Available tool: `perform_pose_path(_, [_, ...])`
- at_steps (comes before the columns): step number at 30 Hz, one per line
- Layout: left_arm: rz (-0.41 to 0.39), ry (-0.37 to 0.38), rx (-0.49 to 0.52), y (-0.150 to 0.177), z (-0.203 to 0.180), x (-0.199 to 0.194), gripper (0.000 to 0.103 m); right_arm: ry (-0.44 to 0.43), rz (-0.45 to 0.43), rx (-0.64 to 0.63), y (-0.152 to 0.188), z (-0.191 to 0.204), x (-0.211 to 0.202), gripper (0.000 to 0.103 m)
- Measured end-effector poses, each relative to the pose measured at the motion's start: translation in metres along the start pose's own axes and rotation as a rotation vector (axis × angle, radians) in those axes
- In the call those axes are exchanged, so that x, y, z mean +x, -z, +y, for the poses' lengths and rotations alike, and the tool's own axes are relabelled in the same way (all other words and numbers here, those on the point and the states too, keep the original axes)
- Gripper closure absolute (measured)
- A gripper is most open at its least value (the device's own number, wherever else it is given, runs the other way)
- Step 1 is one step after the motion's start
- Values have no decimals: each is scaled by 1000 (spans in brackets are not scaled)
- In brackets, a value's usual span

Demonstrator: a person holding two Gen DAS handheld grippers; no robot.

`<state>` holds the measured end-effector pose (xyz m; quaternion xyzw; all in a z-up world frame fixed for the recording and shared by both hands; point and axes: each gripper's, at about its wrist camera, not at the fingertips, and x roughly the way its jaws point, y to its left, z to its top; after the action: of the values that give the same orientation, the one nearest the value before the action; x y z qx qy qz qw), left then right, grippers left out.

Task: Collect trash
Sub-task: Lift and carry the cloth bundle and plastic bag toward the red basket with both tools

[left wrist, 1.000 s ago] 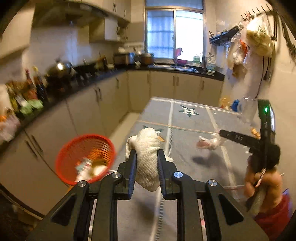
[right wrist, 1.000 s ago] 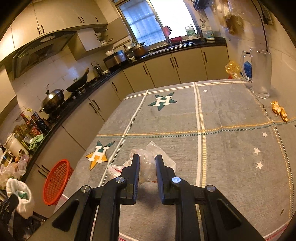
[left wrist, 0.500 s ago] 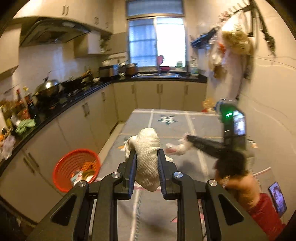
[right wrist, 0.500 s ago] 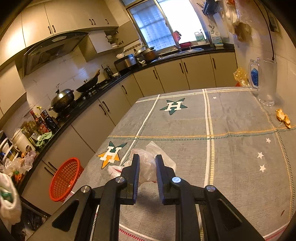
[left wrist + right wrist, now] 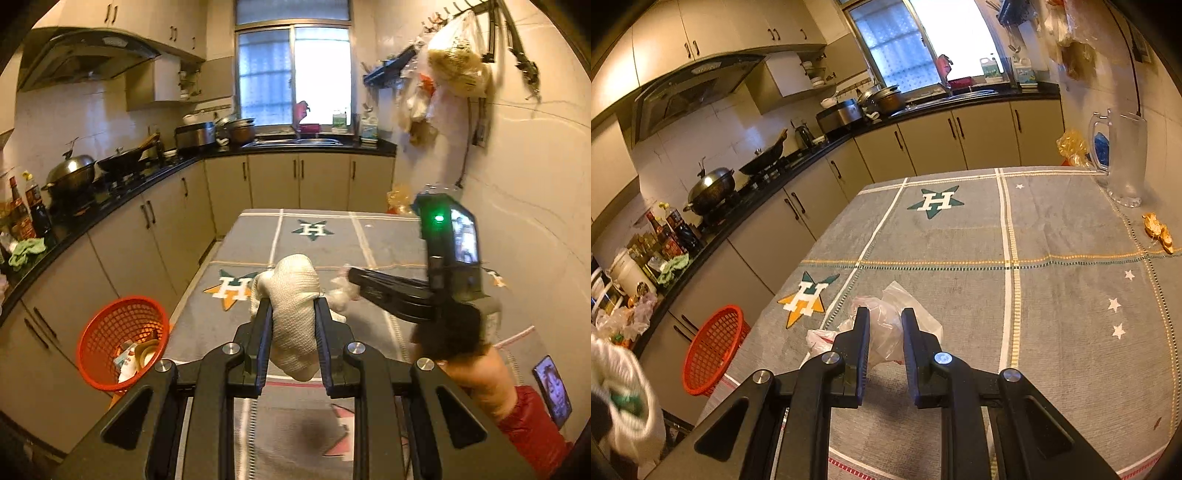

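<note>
An orange mesh basket [image 5: 122,341] stands on the floor left of the bench [image 5: 1052,295], with paper scraps and a round lid inside. The left gripper [image 5: 293,332] has its fingers clamped on a white woven wad [image 5: 295,314], lumpy and soft, held above the bench's near end. The right gripper [image 5: 884,332] pinches a crumpled clear plastic bag [image 5: 882,321] lying on the grey cloth. A clear jug [image 5: 1123,158] stands far right.

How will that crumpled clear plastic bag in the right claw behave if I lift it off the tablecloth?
The plastic bag looks thin and crumpled, so probably floppy: it should sag and trail from the right claw. It likely weighs almost nothing. Its film looks glossy, so it may slip if the pinch catches only a fold.
</note>
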<state>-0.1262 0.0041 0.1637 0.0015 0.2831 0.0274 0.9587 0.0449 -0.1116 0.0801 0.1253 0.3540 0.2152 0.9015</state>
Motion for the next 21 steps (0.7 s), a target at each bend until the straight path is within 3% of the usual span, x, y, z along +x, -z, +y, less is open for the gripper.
perform_pose_path(21, [86,-108,-188,30,114,51,82,-31,-32,-204,22,48,5,84])
